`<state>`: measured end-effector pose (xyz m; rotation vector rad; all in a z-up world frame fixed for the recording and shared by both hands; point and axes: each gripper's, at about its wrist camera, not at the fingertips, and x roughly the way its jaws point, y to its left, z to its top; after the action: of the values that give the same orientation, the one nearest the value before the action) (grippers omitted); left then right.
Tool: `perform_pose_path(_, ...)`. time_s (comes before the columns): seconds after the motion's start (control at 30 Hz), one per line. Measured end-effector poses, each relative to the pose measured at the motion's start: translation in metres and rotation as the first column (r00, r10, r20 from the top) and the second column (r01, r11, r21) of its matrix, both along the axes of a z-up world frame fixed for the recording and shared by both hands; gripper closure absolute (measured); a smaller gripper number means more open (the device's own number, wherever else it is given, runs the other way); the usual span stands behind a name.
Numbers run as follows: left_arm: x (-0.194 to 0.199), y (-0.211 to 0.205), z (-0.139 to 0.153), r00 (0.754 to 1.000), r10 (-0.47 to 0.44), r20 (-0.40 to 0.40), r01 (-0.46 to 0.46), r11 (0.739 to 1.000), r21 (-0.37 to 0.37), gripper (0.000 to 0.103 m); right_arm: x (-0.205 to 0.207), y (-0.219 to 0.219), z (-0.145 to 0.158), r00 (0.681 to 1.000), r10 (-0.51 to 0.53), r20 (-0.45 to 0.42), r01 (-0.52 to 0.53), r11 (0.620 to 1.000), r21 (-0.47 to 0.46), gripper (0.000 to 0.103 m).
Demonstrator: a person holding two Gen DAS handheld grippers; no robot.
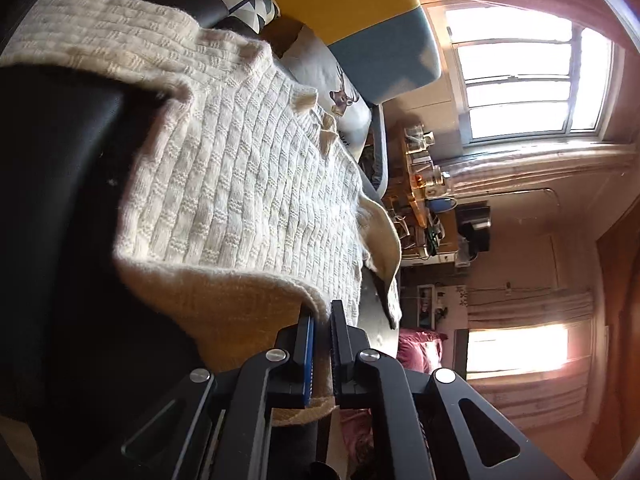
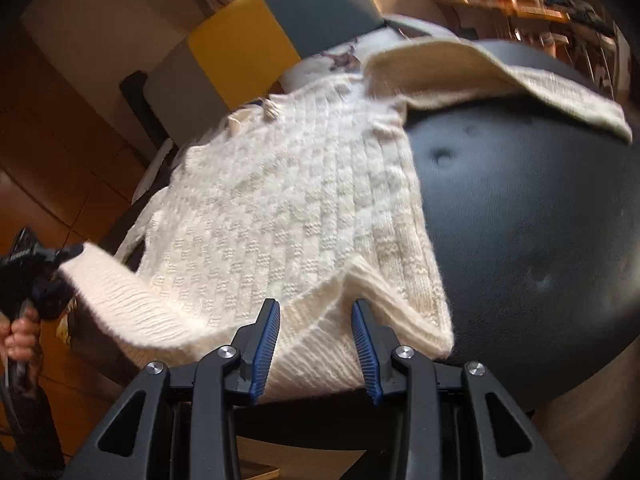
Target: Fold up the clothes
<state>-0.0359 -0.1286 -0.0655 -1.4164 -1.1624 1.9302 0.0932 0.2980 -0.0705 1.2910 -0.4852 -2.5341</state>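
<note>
left jaws pinching the sweater hem, right jaws spread over it

my left gripper (image 1: 322, 344) has its jaws pressed nearly together on the ribbed hem of the cream knit sweater (image 1: 240, 184), with the fabric squeezed between the blue pads (image 1: 308, 356) and lifted off the surface. in the right wrist view that same left gripper (image 2: 60, 258) shows at the sweater's left corner, holding the hem up, and my hand (image 2: 22, 334) wraps its handle below.

my right gripper (image 2: 316, 340) has its jaws spread wide, one to each side of the hem at the sweater's near edge. the ribbed band runs between them, but neither blue pad (image 2: 266, 344) is closed on the knit; whether they touch it i cannot tell.

the sweater lies spread on a black tufted ottoman (image 2: 520, 220), covering its left part, with one sleeve (image 2: 500, 76) flung out across the far side of the ottoman.

beyond the sweater's collar end sits a pillow printed with a deer (image 1: 344, 98) and a line of writing too small to read, and behind that a yellow and grey-blue cushion (image 1: 360, 12). farther beyond the sweater there is a cluttered shelf (image 1: 420, 184) and bright windows (image 1: 520, 76). no other label or brand is legible.
</note>
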Motion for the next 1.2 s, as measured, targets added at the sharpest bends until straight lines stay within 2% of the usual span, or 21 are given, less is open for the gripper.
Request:
perform_pose_path(0.07, -0.001, -0.001, -0.002, 1.000, -0.016, 0.008, 0.016, 1.000, -0.004, 0.096, 0.016, -0.015, 0.015, 0.992, 0.127, -0.025, -0.127, 0.992, -0.005, 0.063)
perform_pose_path(0.17, 0.007, -0.004, -0.009, 1.000, -0.010, 0.027, 0.010, 1.000, -0.001, 0.096, 0.033, -0.041, 0.008, 0.947, 0.311, 0.083, -0.298, 0.944, -0.138, 0.063)
perform_pose_path(0.2, 0.009, -0.007, -0.012, 0.999, -0.002, 0.037, 0.001, 1.000, 0.013, 0.096, 0.038, -0.047, 0.001, 0.938, 0.324, 0.120, -0.309, 0.943, -0.128, 0.063)
perform_pose_path(0.27, 0.018, -0.018, -0.016, 0.999, 0.019, 0.051, -0.020, 0.999, 0.035, 0.096, 0.044, -0.059, -0.015, 0.929, 0.316, 0.192, -0.308, 0.949, -0.071, 0.063)
perform_pose_path(0.33, 0.027, -0.028, -0.018, 0.998, 0.032, 0.052, -0.034, 0.999, 0.040, 0.096, 0.044, -0.056, -0.032, 0.940, 0.243, 0.238, -0.235, 0.970, -0.059, 0.063)
perform_pose_path(0.4, 0.037, -0.036, -0.018, 0.998, 0.038, 0.049, -0.040, 0.998, 0.038, 0.096, 0.042, -0.043, -0.039, 0.968, 0.121, 0.220, -0.108, 0.992, -0.069, 0.063)
perform_pose_path(0.47, 0.046, -0.042, -0.018, 0.998, 0.042, 0.045, -0.043, 0.998, 0.037, 0.096, 0.040, -0.030, -0.038, 0.985, 0.016, 0.170, -0.004, 0.997, -0.074, 0.063)
perform_pose_path(0.5, 0.051, -0.045, -0.019, 0.998, 0.041, 0.041, -0.043, 0.998, 0.038, 0.096, 0.038, -0.027, -0.037, 0.987, -0.024, 0.157, 0.028, 0.999, -0.026, 0.063)
perform_pose_path(0.57, 0.062, -0.050, -0.019, 0.999, 0.039, 0.025, -0.040, 0.999, 0.035, 0.096, 0.033, -0.025, -0.037, 0.985, -0.085, 0.148, 0.062, 0.986, 0.155, 0.063)
perform_pose_path(0.63, 0.079, -0.053, -0.025, 0.999, 0.039, 0.023, -0.039, 0.999, 0.003, 0.096, 0.030, -0.021, -0.042, 0.978, -0.143, 0.151, 0.075, 0.920, 0.384, 0.067)
perform_pose_path(0.7, 0.095, -0.056, -0.040, 0.998, 0.034, 0.054, -0.033, 0.999, -0.028, 0.096, 0.031, -0.015, -0.049, 0.976, -0.155, 0.155, 0.061, 0.871, 0.487, 0.067)
perform_pose_path(0.77, 0.106, -0.057, -0.064, 0.993, 0.041, 0.107, -0.026, 0.990, -0.136, 0.096, 0.032, -0.013, -0.049, 0.977, -0.148, 0.152, 0.053, 0.863, 0.502, 0.067)
perform_pose_path(0.83, 0.111, -0.066, -0.071, 0.992, 0.073, 0.099, -0.056, 0.985, -0.162, 0.096, 0.029, -0.015, -0.047, 0.978, -0.150, 0.146, 0.051, 0.846, 0.531, 0.067)
perform_pose_path(0.9, 0.115, -0.075, -0.076, 0.990, 0.107, 0.087, -0.089, 0.979, -0.182, 0.095, 0.027, -0.018, -0.045, 0.978, -0.159, 0.133, 0.047, 0.795, 0.604, 0.067)
perform_pose_path(0.93, 0.118, -0.079, -0.079, 0.989, 0.123, 0.080, -0.106, 0.976, -0.192, 0.092, 0.027, -0.015, -0.045, 0.976, -0.167, 0.139, 0.049, 0.792, 0.608, 0.067)
perform_pose_path(0.97, 0.116, -0.084, -0.076, 0.989, 0.130, 0.066, -0.116, 0.976, -0.185, 0.082, 0.028, -0.010, -0.045, 0.973, -0.173, 0.150, 0.052, 0.806, 0.589, 0.067)
perform_pose_path(1.0, 0.114, -0.089, -0.073, 0.990, 0.135, 0.051, -0.124, 0.977, -0.175, 0.076, 0.028, -0.006, -0.045, 0.971, -0.178, 0.161, 0.056, 0.820, 0.569, 0.067)
perform_pose_path(1.07, 0.101, -0.087, -0.066, 0.991, 0.130, 0.028, -0.122, 0.972, -0.200, 0.058, 0.030, 0.001, -0.041, 0.970, -0.167, 0.179, 0.047, 0.845, 0.533, 0.065)
perform_pose_path(1.1, 0.094, -0.086, -0.063, 0.992, 0.126, 0.016, -0.120, 0.970, -0.214, 0.057, 0.032, 0.000, -0.036, 0.973, -0.139, 0.182, 0.025, 0.855, 0.518, 0.065)
perform_pose_path(1.2, 0.068, -0.064, -0.068, 0.996, 0.078, 0.039, -0.070, 0.981, -0.179, 0.052, 0.038, 0.000, -0.020, 0.981, -0.052, 0.188, -0.044, 0.879, 0.474, 0.065)
